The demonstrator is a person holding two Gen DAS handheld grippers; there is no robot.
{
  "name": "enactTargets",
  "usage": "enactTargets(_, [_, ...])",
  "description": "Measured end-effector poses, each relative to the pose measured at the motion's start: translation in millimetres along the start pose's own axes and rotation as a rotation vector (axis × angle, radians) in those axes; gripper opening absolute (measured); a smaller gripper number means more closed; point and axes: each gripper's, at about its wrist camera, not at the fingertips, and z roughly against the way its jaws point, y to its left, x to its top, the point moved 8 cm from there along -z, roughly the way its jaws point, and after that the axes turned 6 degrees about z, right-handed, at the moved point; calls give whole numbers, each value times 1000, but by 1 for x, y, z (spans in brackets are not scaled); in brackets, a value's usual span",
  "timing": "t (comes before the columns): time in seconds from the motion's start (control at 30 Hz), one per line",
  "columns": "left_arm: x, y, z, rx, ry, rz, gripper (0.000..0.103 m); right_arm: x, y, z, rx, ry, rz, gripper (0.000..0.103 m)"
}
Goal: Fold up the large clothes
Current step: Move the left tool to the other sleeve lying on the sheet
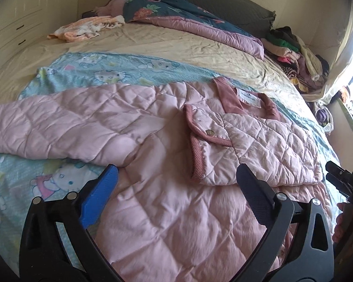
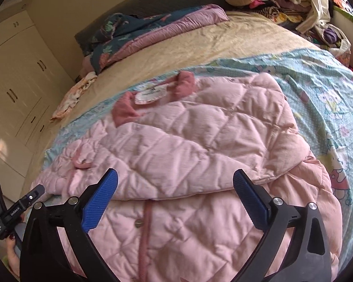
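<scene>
A pink quilted jacket (image 1: pixel 167 188) lies flat on a Hello Kitty sheet (image 1: pixel 101 70) on the bed. One sleeve (image 1: pixel 58 122) stretches out to the left; the other sleeve (image 1: pixel 258 145) is folded over the body, its ribbed cuff toward the middle. The darker pink collar with a white label (image 1: pixel 249 96) is at the far end. My left gripper (image 1: pixel 176 176) is open and empty, just above the jacket's body. In the right wrist view the jacket (image 2: pixel 188 155) fills the middle and my right gripper (image 2: pixel 175 183) is open and empty over the folded sleeve.
A crumpled quilt (image 1: pixel 188 21) lies at the head of the bed. A pile of clothes (image 1: pixel 296 56) sits at the far right corner. An orange-and-white cloth (image 1: pixel 87 28) lies at the far left. Wardrobes (image 2: pixel 14 82) stand beside the bed.
</scene>
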Motion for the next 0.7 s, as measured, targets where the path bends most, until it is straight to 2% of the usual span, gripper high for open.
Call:
enactTargets(0.17, [1, 21, 15, 40, -30, 12, 94, 3, 24, 7, 16, -19, 42, 98])
enactTargets(0.7, [-4, 78, 34, 84, -65, 61, 94, 9, 115, 18, 90, -67, 159, 98])
